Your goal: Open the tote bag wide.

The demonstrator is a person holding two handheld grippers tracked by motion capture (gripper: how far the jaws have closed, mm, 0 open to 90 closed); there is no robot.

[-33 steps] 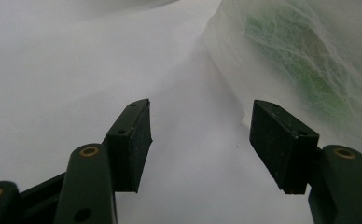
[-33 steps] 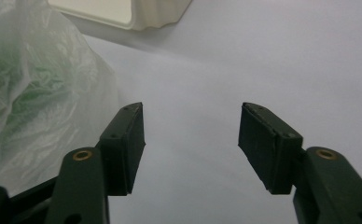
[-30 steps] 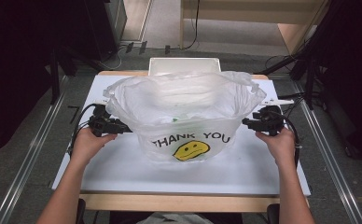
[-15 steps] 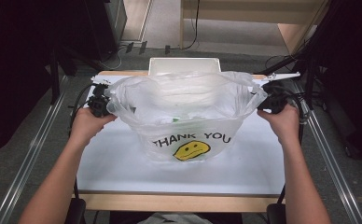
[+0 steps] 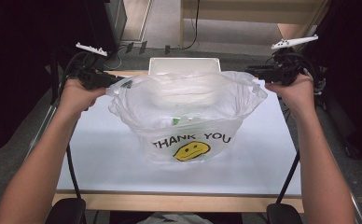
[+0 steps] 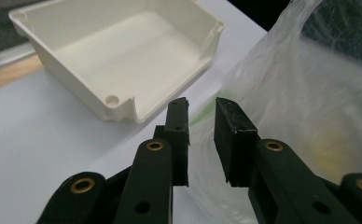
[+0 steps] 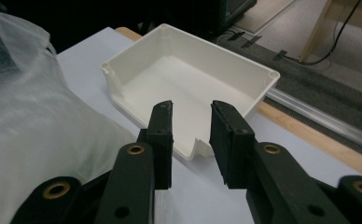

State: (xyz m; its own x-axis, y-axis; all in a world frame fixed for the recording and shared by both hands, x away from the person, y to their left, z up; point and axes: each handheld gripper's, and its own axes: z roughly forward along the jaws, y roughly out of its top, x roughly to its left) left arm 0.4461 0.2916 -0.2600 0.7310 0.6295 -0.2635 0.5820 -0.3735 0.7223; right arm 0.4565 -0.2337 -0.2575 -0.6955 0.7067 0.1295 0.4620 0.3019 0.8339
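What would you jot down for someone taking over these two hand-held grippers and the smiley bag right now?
Left gripper: at the left rim of the clear plastic THANK YOU bag with a yellow smiley. Its jaws have just been closing, and a gap remains.
Right gripper: at the right rim. Its jaws have also been closing, with nothing between them in its own view.
Bag: stands open on the white table, with the empty cream plastic tray behind it.
Done: mouth spread.
Left: probably pinch both rims, then lift.
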